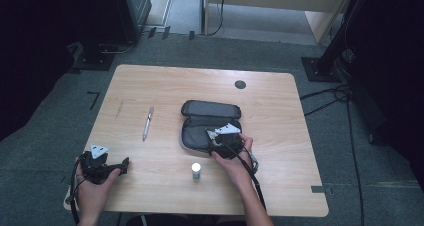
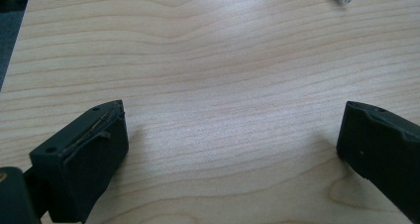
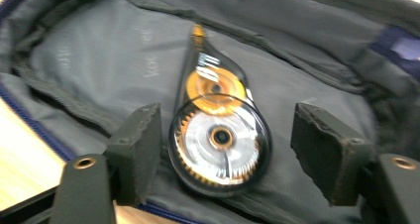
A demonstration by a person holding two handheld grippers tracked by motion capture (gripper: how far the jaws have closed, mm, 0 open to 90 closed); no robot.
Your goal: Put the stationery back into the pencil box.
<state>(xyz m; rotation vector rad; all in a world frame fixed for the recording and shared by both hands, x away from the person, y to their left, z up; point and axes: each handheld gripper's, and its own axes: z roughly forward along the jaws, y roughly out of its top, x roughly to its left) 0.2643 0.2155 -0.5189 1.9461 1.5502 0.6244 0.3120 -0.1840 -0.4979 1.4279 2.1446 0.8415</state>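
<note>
My right tool [image 3: 225,149] hung spread around the correction tape [image 3: 218,130], tip pointing to the frame's top; its writing was blurry. My left tool [image 2: 233,149] was spread over the tabletop [image 2: 223,60].

Your right gripper [image 3: 225,149] has its jaws spread apart, one at the lower left of the frame and one at the lower right. Between them, near the centre, a correction tape dispenser [image 3: 218,125] lies on the grey lining of the open pouch [image 3: 89,60]. It sits just beside the left jaw, clear of the right one, its orange tip pointing toward the top of the frame.
</note>
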